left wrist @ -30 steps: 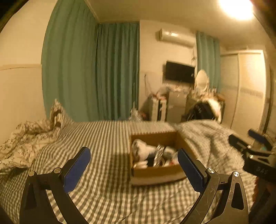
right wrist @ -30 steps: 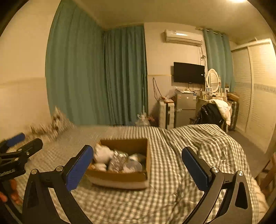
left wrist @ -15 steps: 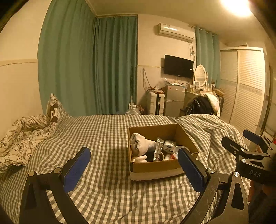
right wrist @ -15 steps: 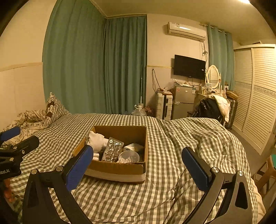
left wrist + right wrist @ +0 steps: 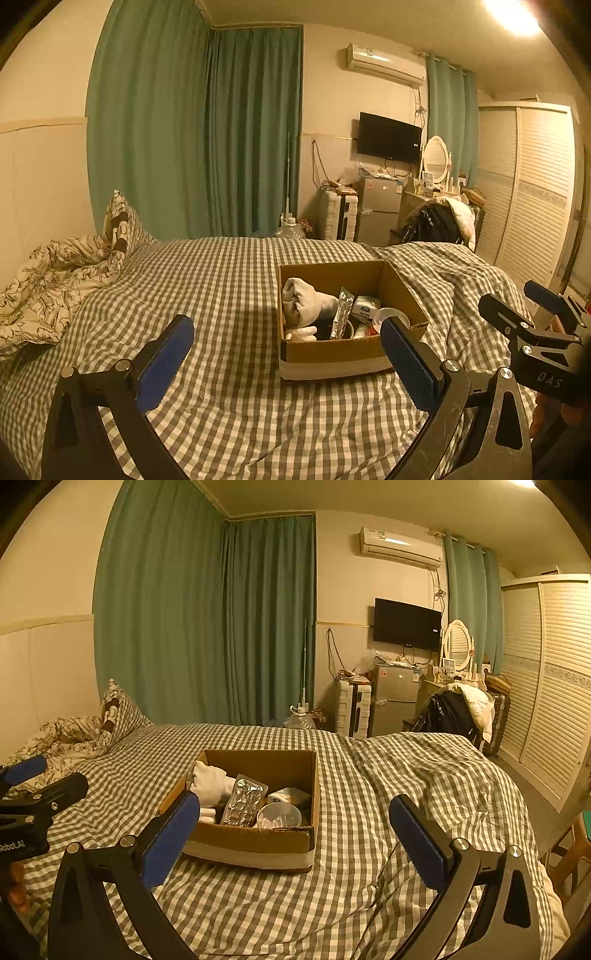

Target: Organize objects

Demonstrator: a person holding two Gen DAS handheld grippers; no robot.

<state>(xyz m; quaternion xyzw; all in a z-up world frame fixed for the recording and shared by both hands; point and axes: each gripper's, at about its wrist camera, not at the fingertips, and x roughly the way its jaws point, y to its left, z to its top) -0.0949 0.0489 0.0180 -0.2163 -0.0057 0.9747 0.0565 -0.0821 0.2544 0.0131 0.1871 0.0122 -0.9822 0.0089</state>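
Since the earlier frames both views have been steadied and brought slightly nearer, so that the cardboard box [image 5: 332,352], blurred a second ago, is now sharply seen. Nearest, the left gripper [image 5: 286,363] is held with its fingers spread wide and nothing between them; the right gripper [image 5: 293,840] is likewise fully spread and empty, and both are poised above the near edge of the bed [image 5: 369,849], apart from the box. The box is set on the checked cover toward the middle of the bed, nearer its foot than its pillow end. Inside it a white glove [image 5: 210,784] is piled at the left, a foil blister pack [image 5: 244,800] is leaned against the middle, a clear plastic cup [image 5: 279,816] is lying at the near right, and a small white packet [image 5: 364,305] is tucked behind. Beyond, a crumpled floral quilt [image 5: 48,280] is bunched at the head end. The first pick is judged not yet begun; it would be done well if one item were approached from above, the fingers lowered clear of the box walls, and the blister pack taken by its raised edge.
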